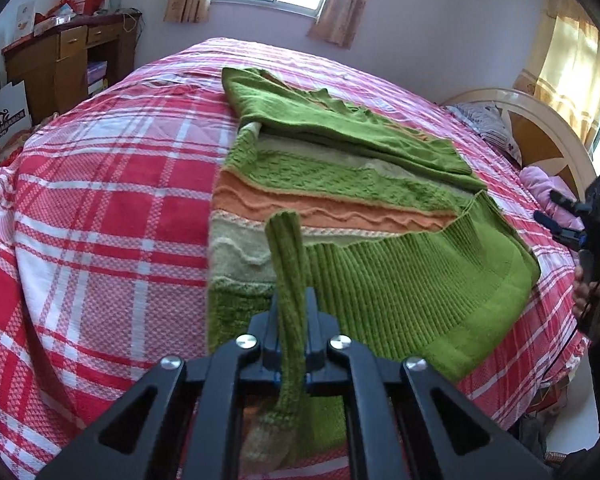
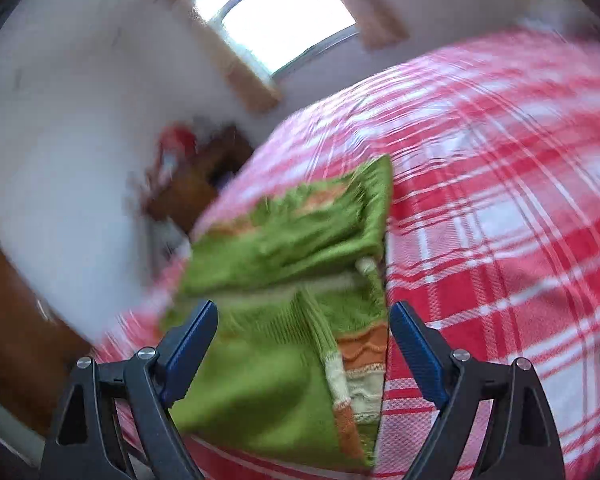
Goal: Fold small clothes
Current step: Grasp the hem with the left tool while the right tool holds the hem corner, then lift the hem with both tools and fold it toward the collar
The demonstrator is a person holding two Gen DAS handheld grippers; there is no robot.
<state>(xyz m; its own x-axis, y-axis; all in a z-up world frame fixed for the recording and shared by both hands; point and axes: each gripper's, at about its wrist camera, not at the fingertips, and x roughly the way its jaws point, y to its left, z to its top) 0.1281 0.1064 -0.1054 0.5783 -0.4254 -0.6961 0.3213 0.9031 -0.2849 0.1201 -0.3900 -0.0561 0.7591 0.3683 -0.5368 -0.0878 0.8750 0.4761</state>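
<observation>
A bed [image 1: 100, 200] under a red, pink and white plaid cover carries the things. A green knit sweater [image 1: 380, 280] with orange and pale bands lies spread across it, upper part folded over. Pillows [image 1: 488, 124] rest by the headboard.

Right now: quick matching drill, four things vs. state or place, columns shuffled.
Things:
1. left claw
2. right claw
3. green sweater
4. wooden desk

States or places:
A. spread on the plaid bedspread
B. jaws wide, nothing between the pads
C. against the wall beyond the bed, boxes on top
D. shut on a ribbed green sleeve

Pairs: 1-D, 2-B, 3-A, 4-C
</observation>
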